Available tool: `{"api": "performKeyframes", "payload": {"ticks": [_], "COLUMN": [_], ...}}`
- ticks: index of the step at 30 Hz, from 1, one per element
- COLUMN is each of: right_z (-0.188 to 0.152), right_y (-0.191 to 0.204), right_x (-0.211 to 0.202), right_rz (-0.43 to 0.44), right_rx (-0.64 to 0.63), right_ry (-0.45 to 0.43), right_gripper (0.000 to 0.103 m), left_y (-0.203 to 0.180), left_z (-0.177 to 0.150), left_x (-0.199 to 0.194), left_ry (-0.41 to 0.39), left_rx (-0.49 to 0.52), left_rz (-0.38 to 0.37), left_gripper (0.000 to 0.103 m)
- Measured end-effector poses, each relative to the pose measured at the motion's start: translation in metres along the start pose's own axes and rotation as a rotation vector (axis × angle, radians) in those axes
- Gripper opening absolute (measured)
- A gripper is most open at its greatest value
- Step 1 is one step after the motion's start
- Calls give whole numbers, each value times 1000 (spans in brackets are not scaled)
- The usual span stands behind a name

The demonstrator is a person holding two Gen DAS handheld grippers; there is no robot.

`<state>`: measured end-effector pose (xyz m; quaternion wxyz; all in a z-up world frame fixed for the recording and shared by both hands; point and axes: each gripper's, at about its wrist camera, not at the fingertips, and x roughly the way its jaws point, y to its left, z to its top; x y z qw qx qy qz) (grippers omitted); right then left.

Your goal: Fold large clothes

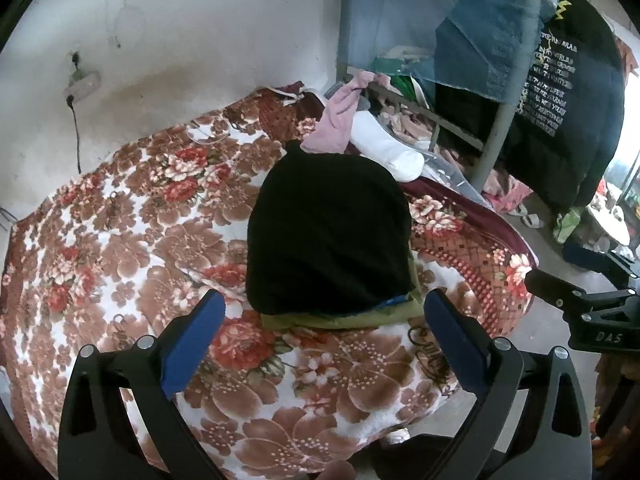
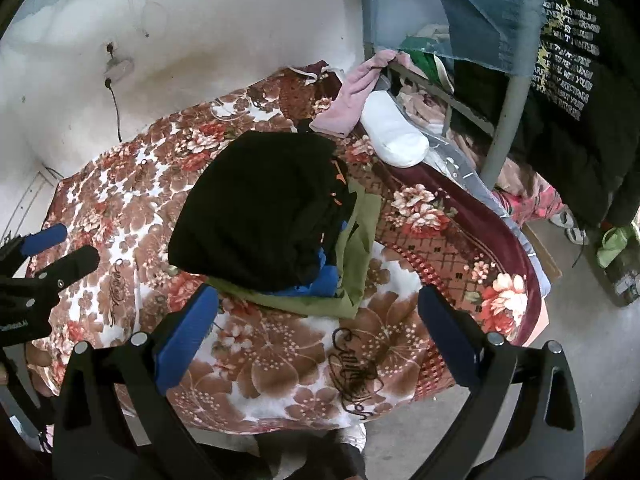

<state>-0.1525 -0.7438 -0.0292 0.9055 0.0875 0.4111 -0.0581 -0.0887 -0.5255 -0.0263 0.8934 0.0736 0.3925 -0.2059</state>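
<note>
A folded black garment point(image 1: 328, 236) lies on top of a stack of folded clothes on the floral blanket point(image 1: 120, 240). Under it show a blue layer point(image 2: 320, 276) and an olive green one point(image 2: 356, 252). In the right wrist view the black garment point(image 2: 260, 204) tops the same stack. My left gripper point(image 1: 324, 344) is open and empty, just in front of the stack. My right gripper point(image 2: 318, 340) is open and empty, also in front of the stack. The right gripper's tip shows at the right edge of the left wrist view point(image 1: 560, 292).
A white sock point(image 1: 388, 144) and a pink cloth point(image 1: 340, 116) lie at the back of the blanket. A metal bed frame post point(image 1: 496, 140) stands at right with clothes hung on it, including a dark printed shirt point(image 1: 560, 92). A white wall point(image 1: 180, 32) is behind. Bare floor point(image 2: 580, 380) lies at right.
</note>
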Motion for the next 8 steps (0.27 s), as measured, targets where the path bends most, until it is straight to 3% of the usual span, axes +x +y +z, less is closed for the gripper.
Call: {"api": "performKeyframes", "payload": {"ticks": [8], "right_z": [0], "right_y": [0], "right_x": [-3], "right_rz": [3], "right_rx": [12], "right_ry": [-7], "right_gripper": [98], "left_y": [-3], "left_z": [5], "left_x": [-8], "left_ry": [-25], "left_rx": [26], "left_rz": [-16], "left_gripper": [98]}}
